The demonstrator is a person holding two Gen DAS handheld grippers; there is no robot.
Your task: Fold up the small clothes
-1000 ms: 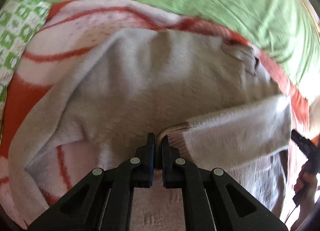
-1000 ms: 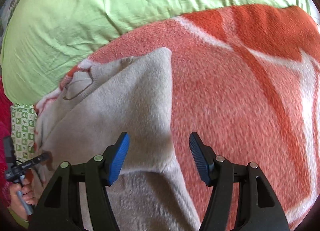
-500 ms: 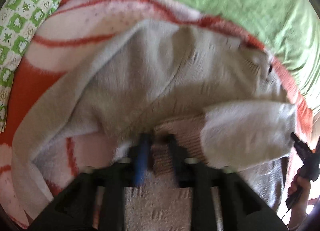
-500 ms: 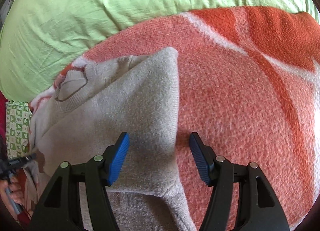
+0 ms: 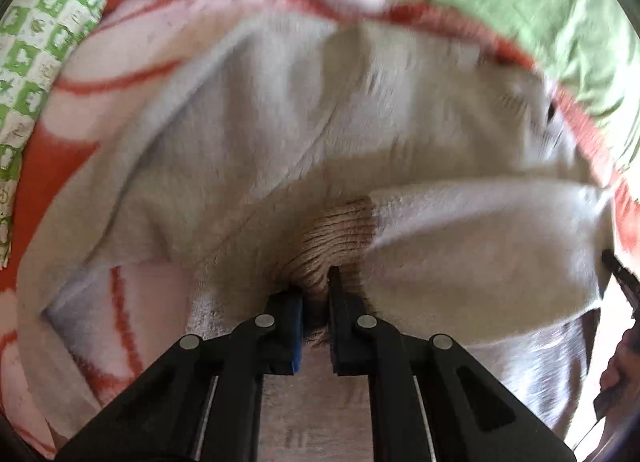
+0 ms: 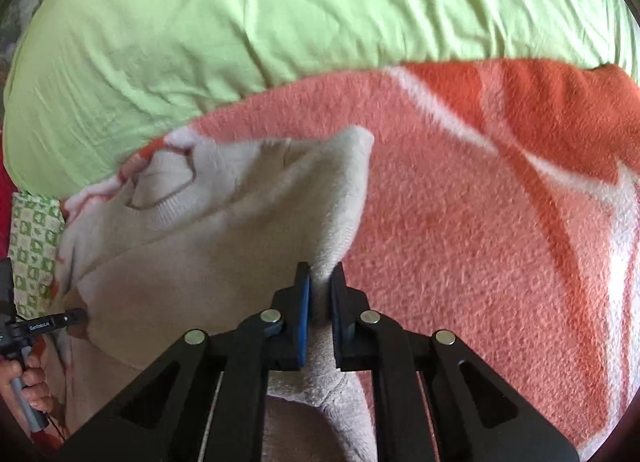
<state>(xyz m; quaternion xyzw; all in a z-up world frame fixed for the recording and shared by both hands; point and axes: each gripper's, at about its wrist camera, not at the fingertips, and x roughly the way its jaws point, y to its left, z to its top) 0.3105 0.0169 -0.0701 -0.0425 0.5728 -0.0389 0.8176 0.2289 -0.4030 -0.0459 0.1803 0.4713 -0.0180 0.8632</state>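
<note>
On orange-and-white blanket (image 6: 480, 262) over green bedsheet (image 6: 280, 21): beige sweater (image 6: 224, 246) spread flat, left gripper (image 5: 316, 294) closing on ribbed cuff (image 5: 340, 238), right gripper (image 6: 319, 294) closing on side fold, collar far.

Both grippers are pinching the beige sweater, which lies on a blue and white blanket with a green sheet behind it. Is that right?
Not quite: the blanket is orange and white, not blue and white, as the right wrist view shows. The rest holds: the left gripper is closing on the ribbed cuff of the sweater, the right gripper is closing on its edge, and the green sheet lies behind.
</note>
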